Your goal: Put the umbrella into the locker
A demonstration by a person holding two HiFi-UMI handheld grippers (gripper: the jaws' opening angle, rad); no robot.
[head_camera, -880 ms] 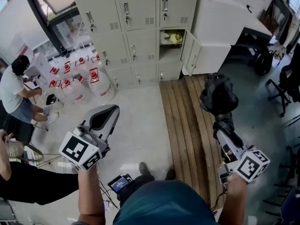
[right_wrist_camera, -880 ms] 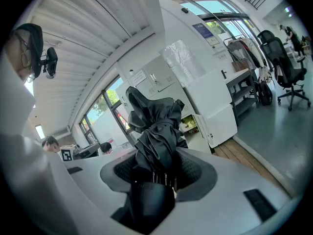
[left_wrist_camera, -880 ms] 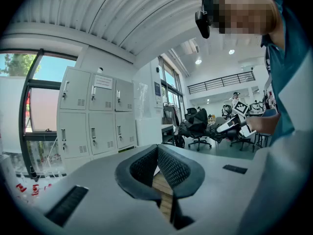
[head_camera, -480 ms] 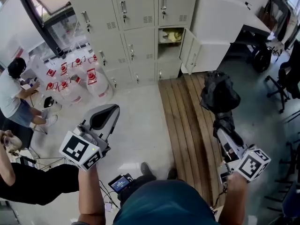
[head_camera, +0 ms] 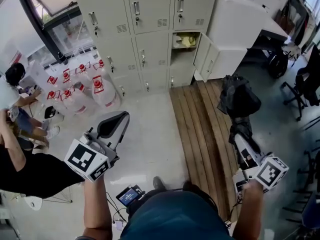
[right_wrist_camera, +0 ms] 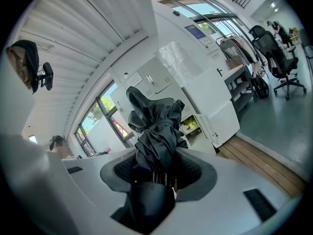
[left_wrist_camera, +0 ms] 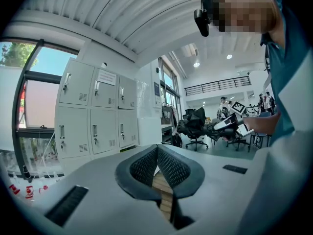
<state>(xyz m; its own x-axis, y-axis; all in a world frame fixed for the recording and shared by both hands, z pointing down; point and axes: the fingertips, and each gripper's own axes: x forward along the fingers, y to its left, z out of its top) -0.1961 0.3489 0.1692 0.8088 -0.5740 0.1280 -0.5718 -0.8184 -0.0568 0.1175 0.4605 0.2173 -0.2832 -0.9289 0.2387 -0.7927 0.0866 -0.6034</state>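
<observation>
Carrying the umbrella toward the locker, not there yet.
My right gripper (right_wrist_camera: 159,169) is clamped on the folded black umbrella (right_wrist_camera: 156,124) near its handle, with soft creased fabric bunched past the ribbed pads. The left gripper (left_wrist_camera: 157,166) has its jaws together, empty. Past the wood plank strip (head_camera: 197,129) stands the grey metal locker (head_camera: 150,14), one door (head_camera: 202,54) open. Next, I reckon: step closer and feed it tip-first into that bay.
</observation>
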